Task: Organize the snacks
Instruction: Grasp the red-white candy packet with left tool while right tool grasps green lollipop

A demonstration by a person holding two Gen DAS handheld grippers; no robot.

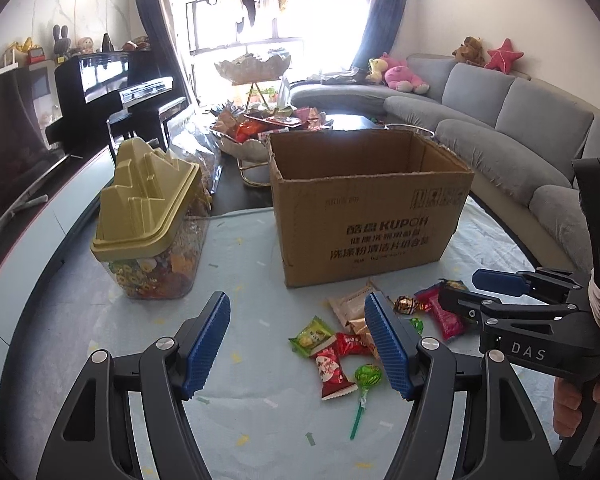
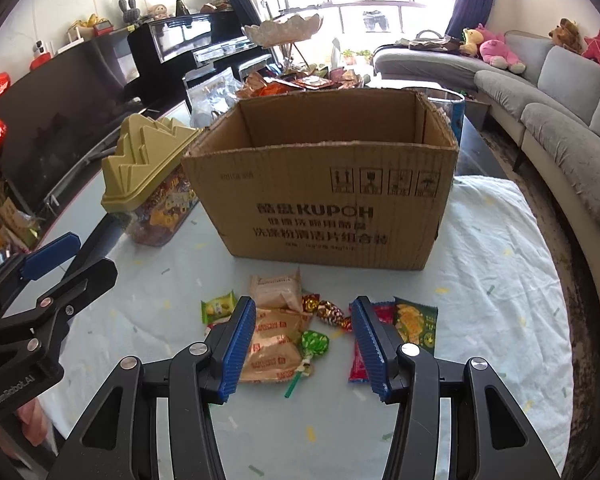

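Note:
Loose snacks lie on the pale tablecloth in front of an open cardboard box [image 1: 360,208] [image 2: 332,200]. My left gripper [image 1: 298,346] hovers open above a green packet [image 1: 312,336], a red packet [image 1: 332,372] and a green lollipop [image 1: 367,376], touching none. My right gripper [image 2: 305,346] is open over beige packets [image 2: 276,348], the lollipop [image 2: 315,342] and a gold-wrapped candy [image 2: 330,312]. A long red packet [image 2: 360,356] and a dark green packet [image 2: 416,324] lie just right of it. Each gripper shows in the other's view [image 1: 472,292] [image 2: 72,268].
A clear snack jar with a gold-green lid [image 1: 148,216] [image 2: 148,168] stands left of the box. A tiered snack stand [image 1: 256,68] rises behind it. A grey sofa [image 1: 520,120] curves along the right, a black piano [image 1: 112,80] stands at the left.

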